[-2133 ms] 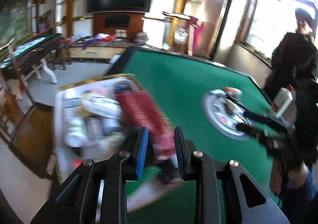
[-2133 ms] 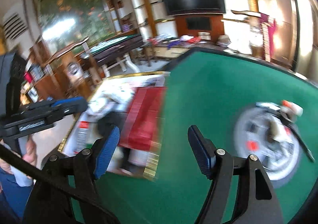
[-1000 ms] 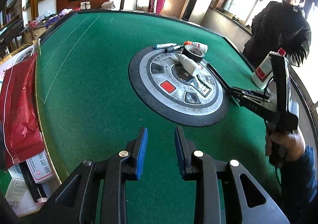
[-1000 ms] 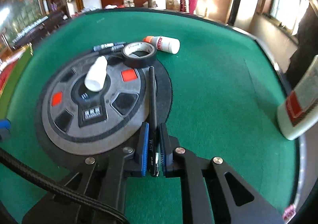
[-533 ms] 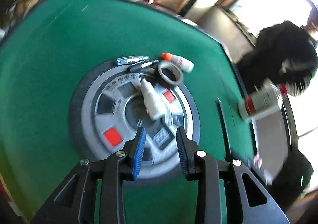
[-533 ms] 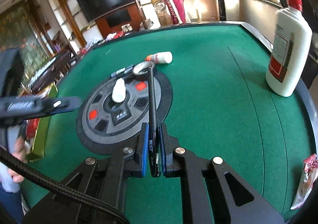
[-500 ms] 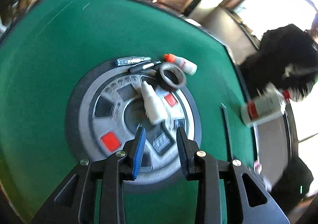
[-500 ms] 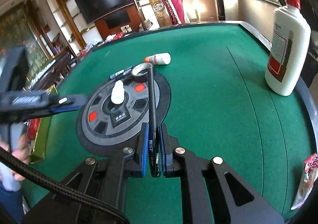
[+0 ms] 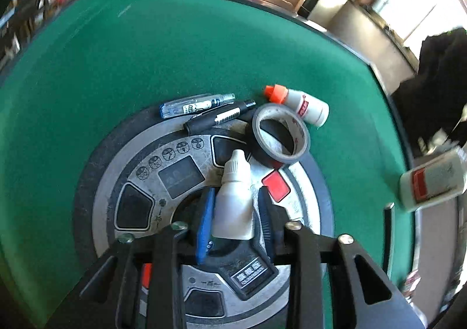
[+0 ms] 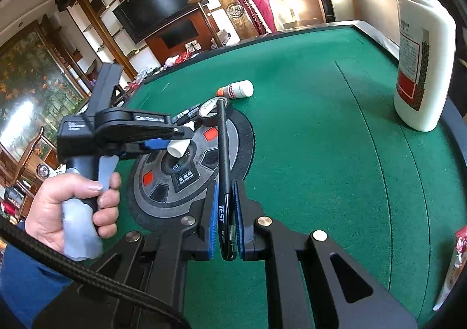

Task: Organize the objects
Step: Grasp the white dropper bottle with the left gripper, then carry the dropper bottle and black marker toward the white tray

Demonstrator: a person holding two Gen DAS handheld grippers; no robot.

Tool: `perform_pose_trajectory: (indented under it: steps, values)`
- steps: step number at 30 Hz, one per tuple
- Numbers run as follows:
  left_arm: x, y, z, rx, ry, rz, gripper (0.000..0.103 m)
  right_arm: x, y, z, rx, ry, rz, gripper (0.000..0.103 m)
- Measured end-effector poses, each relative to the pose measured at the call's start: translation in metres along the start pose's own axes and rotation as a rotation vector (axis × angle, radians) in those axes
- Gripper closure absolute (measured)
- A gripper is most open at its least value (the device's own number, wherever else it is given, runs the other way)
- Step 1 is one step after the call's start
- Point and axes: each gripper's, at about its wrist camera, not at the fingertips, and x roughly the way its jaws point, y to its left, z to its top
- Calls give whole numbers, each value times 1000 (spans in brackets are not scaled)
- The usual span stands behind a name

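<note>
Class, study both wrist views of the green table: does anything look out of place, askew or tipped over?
Yes. The orange-capped bottle lies on its side on the felt, and the tape roll, black marker and small dropper bottle lie across the table's round control panel, which is no storage spot.

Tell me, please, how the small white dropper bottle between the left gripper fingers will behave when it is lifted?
The dropper bottle is small plastic, so probably light and fairly stiff. Its smooth, rounded body may slip or twist between the left gripper fingers, which flank it without a visibly firm squeeze. Lying on the round panel, it could roll if nudged.
</note>
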Motion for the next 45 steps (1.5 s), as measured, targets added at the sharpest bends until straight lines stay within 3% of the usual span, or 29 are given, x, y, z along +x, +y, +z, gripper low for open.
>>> perform_pose_trajectory:
  steps: [6, 18, 28, 38, 45]
  values:
    - [-20, 14, -28, 35, -49, -17, 81, 0, 4, -2, -14, 0, -2, 95]
    - [-112, 51, -101, 151, -253, -27, 81, 6, 50, -24, -88, 25, 61, 95]
    - [-166, 100, -142, 155, -411, 64, 81, 12, 118, -53, -148, 51, 152, 95]
    - [-210, 163, -158, 62, -553, 174, 81, 34, 189, -66, -207, 82, 237, 95]
    - [-226, 205, -165, 7, -607, 245, 80, 47, 241, -68, -280, 95, 266, 95]
